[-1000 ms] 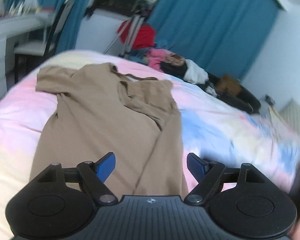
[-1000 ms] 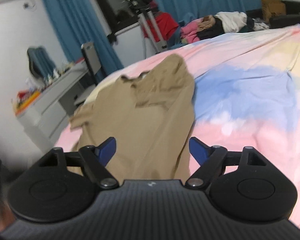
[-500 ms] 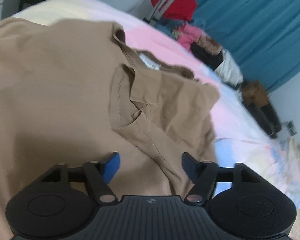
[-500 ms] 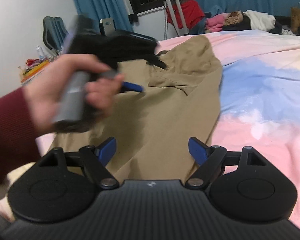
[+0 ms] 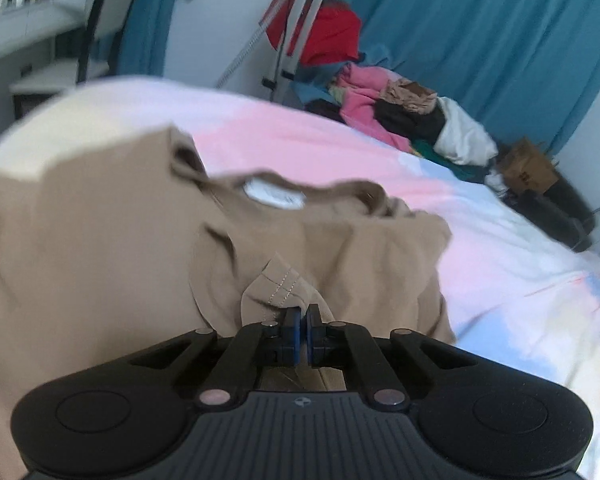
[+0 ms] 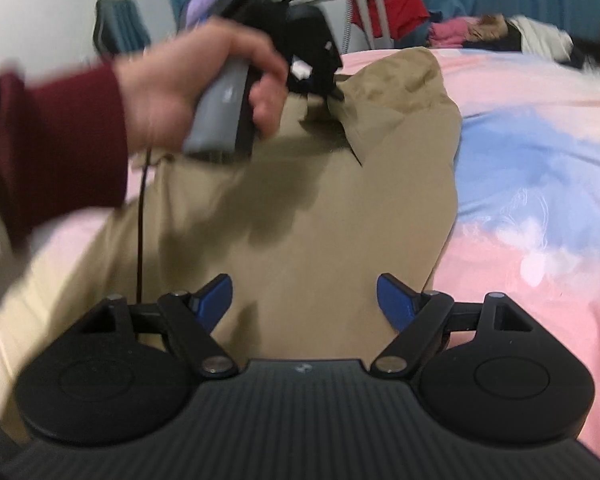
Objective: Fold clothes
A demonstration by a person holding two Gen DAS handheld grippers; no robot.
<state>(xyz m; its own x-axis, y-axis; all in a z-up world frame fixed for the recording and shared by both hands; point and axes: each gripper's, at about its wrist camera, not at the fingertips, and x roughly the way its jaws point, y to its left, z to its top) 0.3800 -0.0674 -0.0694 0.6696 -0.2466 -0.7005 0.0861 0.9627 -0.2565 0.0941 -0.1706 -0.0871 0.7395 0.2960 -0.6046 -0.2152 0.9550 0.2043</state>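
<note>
A tan T-shirt [image 5: 100, 248] lies spread on the bed, its neck with a white label [image 5: 272, 196] at the far end. My left gripper [image 5: 301, 320] is shut on the folded-over sleeve hem [image 5: 278, 290] of the shirt. In the right wrist view the same left gripper [image 6: 332, 94], held by a hand in a dark red sleeve, pinches the sleeve near the shirt's [image 6: 320, 220] upper part. My right gripper [image 6: 304, 300] is open and empty above the shirt's lower body.
The bed has a pink, blue and yellow cover [image 5: 500, 264]. A pile of clothes [image 5: 400, 116] lies at its far edge by blue curtains [image 5: 480, 40]. A tripod [image 5: 296, 28] and a desk with a chair [image 5: 60, 60] stand behind the bed.
My left gripper moved forward over the shirt and shut on the folded sleeve hem. My right gripper stayed open near the shirt's lower part.
</note>
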